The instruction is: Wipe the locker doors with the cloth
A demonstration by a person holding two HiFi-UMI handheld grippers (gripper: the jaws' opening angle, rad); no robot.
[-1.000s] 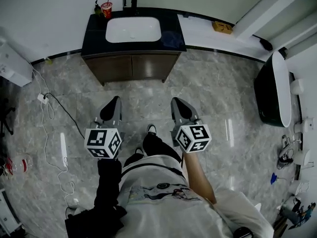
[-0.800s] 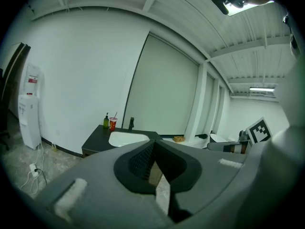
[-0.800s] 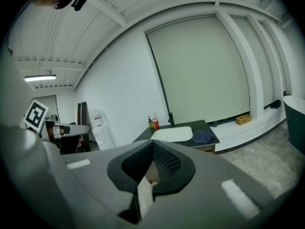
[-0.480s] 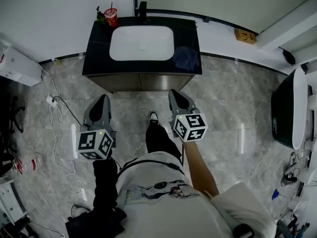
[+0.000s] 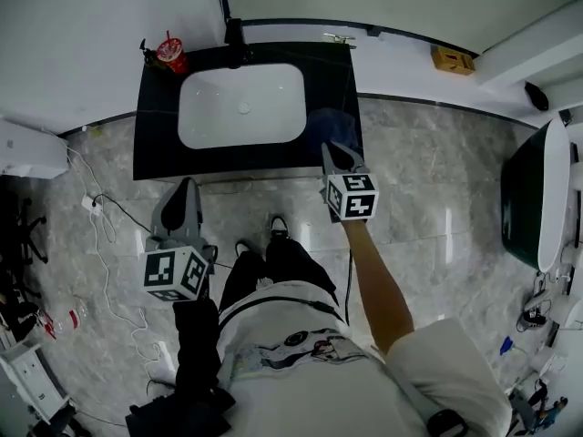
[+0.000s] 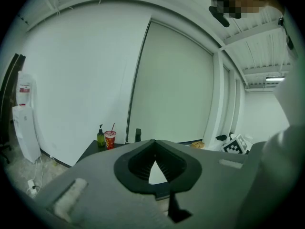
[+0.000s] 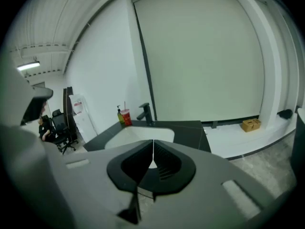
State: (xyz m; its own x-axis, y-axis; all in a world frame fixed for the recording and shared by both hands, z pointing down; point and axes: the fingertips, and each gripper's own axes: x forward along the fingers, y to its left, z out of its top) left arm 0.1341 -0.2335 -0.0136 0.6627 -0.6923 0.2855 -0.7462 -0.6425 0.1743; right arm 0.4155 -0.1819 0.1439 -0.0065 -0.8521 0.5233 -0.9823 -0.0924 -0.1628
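A dark blue cloth (image 5: 325,124) lies on the right side of the black countertop (image 5: 155,126), beside the white basin (image 5: 241,106). My right gripper (image 5: 333,147) is shut and empty, with its tips over the counter's front edge just short of the cloth. In the right gripper view my right gripper (image 7: 153,142) points over the basin and the cloth is hidden below it. My left gripper (image 5: 188,183) hangs lower left over the floor in front of the vanity, and its jaws (image 6: 153,142) meet at the tip, empty. The cabinet doors under the counter are hidden from above.
A red cup (image 5: 170,55), a green bottle (image 5: 146,50) and a black faucet (image 5: 235,33) stand at the counter's back. A cardboard box (image 5: 453,60) sits on the white ledge at right. Cables (image 5: 100,209) trail on the floor at left. A dark tub (image 5: 522,198) stands far right.
The person has stepped up to the vanity, which now fills more of the view. Both grippers moved forward; the right one went furthest, from over the floor to the counter edge by the cloth.
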